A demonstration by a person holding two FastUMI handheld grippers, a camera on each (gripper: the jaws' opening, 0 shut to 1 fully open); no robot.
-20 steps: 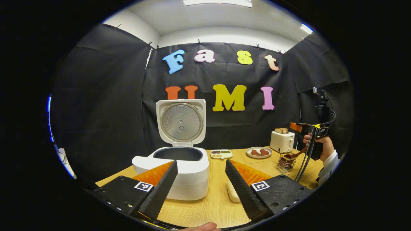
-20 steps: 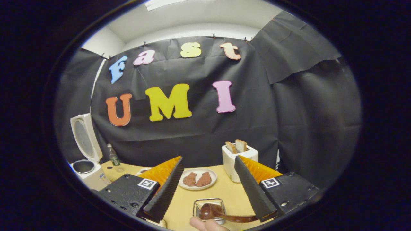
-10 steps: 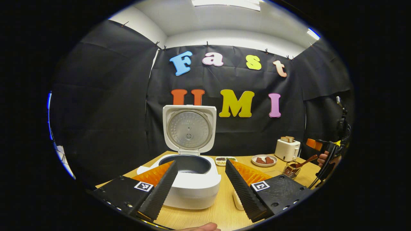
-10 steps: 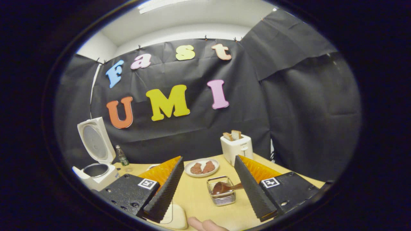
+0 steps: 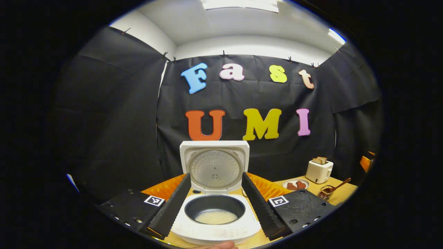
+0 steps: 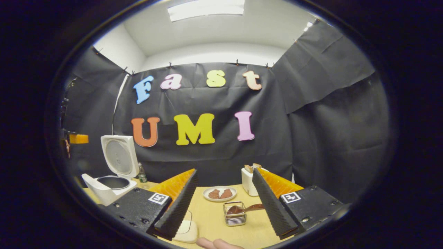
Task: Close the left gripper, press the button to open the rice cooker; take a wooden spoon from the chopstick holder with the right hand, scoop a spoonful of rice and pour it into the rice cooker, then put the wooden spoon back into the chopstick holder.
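Note:
The white rice cooker (image 5: 214,231) stands open right in front of my left gripper (image 5: 216,174), lid (image 5: 214,166) upright, a thin layer of rice in its dark pot (image 5: 215,217). My left gripper is open, one finger on each side of the cooker, touching nothing. The wooden spoon (image 6: 244,209) lies in the wire chopstick holder (image 6: 234,215), bowl inside and handle sticking out to the right. My right gripper (image 6: 225,171) is open and holds nothing, and the holder sits lower down between its fingers. In the left gripper view the holder (image 5: 324,193) and spoon (image 5: 338,184) are far right.
On the wooden table (image 6: 207,214) stand a white toaster (image 6: 250,178) with bread, a plate (image 6: 218,193) of brown food, and a small bottle (image 6: 141,172) behind the cooker (image 6: 112,181). A white dish (image 6: 185,232) lies beside my right gripper's left finger. A hand (image 6: 218,243) shows at the bottom edge.
My right gripper has drawn back from the chopstick holder, leaving the spoon in it. My left gripper has shifted until the cooker sits centred between its fingers, the pot's inside now showing.

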